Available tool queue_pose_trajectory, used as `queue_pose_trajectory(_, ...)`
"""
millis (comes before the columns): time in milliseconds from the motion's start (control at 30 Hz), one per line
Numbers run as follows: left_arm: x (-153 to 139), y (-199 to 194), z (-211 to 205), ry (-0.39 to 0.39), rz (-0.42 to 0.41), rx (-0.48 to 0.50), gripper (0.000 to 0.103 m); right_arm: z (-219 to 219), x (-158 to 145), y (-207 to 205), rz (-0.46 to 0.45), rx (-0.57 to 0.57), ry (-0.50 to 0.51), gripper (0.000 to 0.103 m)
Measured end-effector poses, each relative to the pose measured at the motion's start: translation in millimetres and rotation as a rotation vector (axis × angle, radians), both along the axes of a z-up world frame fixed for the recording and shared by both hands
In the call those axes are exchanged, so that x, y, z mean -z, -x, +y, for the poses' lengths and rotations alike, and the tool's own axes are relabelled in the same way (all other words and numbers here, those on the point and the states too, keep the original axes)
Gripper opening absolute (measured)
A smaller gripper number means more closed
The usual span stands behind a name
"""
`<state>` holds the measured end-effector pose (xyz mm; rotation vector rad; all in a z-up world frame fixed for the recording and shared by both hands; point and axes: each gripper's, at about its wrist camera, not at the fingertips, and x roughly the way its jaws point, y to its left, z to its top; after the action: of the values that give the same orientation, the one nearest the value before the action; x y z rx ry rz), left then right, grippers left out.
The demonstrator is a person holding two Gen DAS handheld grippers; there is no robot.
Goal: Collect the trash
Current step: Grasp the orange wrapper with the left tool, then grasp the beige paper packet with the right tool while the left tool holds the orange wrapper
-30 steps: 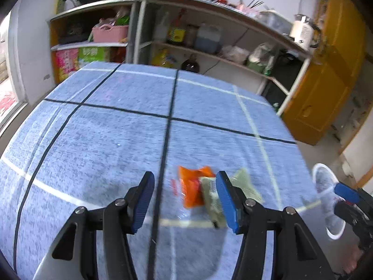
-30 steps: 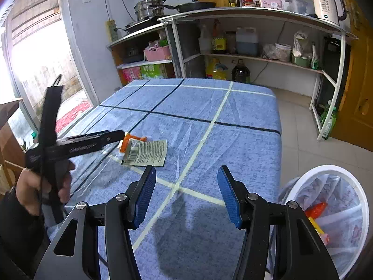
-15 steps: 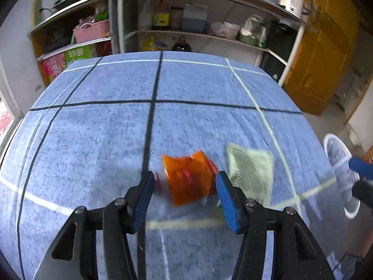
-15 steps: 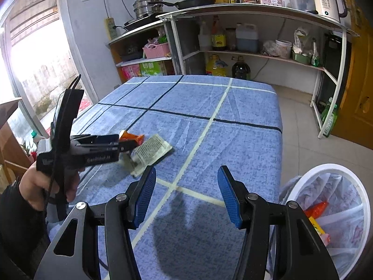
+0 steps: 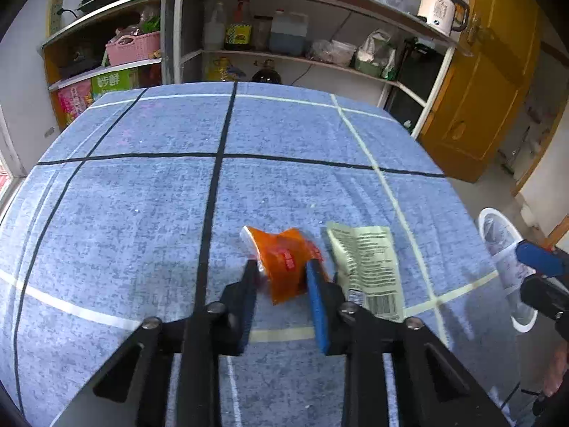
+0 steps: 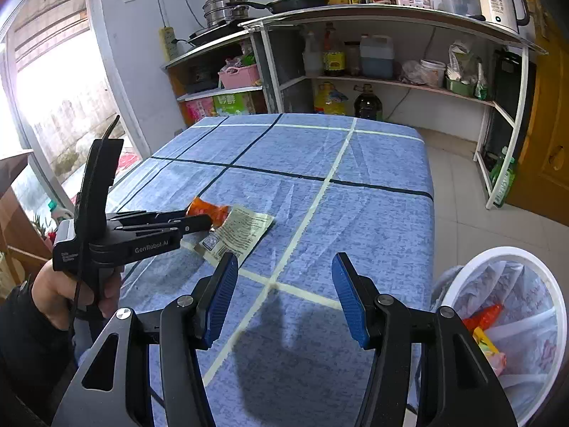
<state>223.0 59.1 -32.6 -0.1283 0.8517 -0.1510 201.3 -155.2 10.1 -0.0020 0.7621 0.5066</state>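
My left gripper (image 5: 282, 270) is shut on an orange snack wrapper (image 5: 281, 256), pinching its near end low over the blue tablecloth (image 5: 142, 213). A pale green wrapper (image 5: 366, 263) lies flat just right of it. In the right wrist view the left gripper (image 6: 206, 220) grips the orange wrapper (image 6: 208, 210) beside the green wrapper (image 6: 238, 233). My right gripper (image 6: 282, 291) is open and empty, above the table's near right part. A white bin (image 6: 512, 320) with a plastic liner holds some trash at the lower right.
The bin also shows at the right edge of the left wrist view (image 5: 505, 245), off the table's right side. Shelves (image 6: 355, 71) with bottles, pots and a kettle stand behind the table. A yellow door (image 5: 490, 82) is at the right.
My left gripper has closed on the orange wrapper, which sat loose between the open jaws before. The green wrapper shifted slightly right. The right gripper has barely moved.
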Motion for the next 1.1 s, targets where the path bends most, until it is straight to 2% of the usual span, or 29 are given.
queue_pose_trajectory(67,-3,2,-2,0.019,-0.022,0.014,0.009,1,0,-1,0.005,0.001,0.002,0.056)
queue_pose_trajectory(133,-8,6,-3,0.015,-0.04,0.012,0.007,3,-1,0,0.005,-0.001,-0.002,0.056)
queue_pose_trajectory(500,-34,29,26,0.114,-0.115,-0.011,0.007,36,0,-8,0.053,0.0,-0.014,0.056)
queue_pose_trajectory(800,-54,53,54,0.149,-0.189,-0.029,0.007,75,27,-37,0.176,0.039,-0.014,0.056)
queue_pose_trajectory(1100,-54,60,78,0.188,-0.197,-0.058,0.007,100,47,-64,0.23,0.135,-0.004,0.056)
